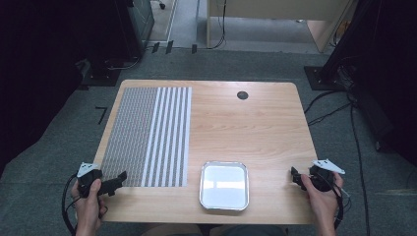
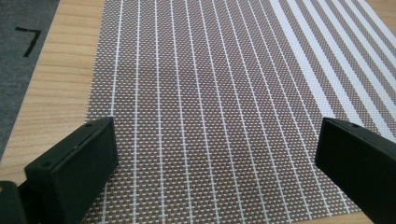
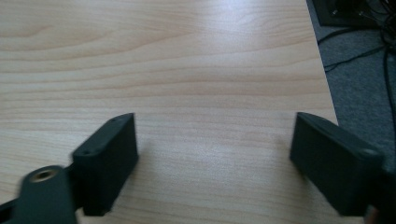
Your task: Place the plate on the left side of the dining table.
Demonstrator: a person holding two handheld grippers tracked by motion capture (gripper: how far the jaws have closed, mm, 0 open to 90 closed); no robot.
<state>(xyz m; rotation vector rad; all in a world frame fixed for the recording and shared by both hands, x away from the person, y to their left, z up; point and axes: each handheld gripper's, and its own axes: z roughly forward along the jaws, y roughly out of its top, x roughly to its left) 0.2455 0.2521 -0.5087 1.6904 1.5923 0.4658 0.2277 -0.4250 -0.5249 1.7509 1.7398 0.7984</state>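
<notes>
Your left gripper (image 1: 117,179) sits over the striped mat's (image 1: 152,132) near-left corner, fingers wide apart, holding nothing. The tray (image 1: 224,186) lies mid-bench, near edge. Your right gripper (image 1: 294,175) hovers over bare bench (image 1: 246,128), fingers spread, holding nothing.

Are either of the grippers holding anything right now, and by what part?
Nothing is held. The left gripper stands open over the near edge of the mat; the right gripper stands open over bare table.

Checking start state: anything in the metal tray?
No, the metal tray shows a bare, shiny bottom in the high view.
</notes>
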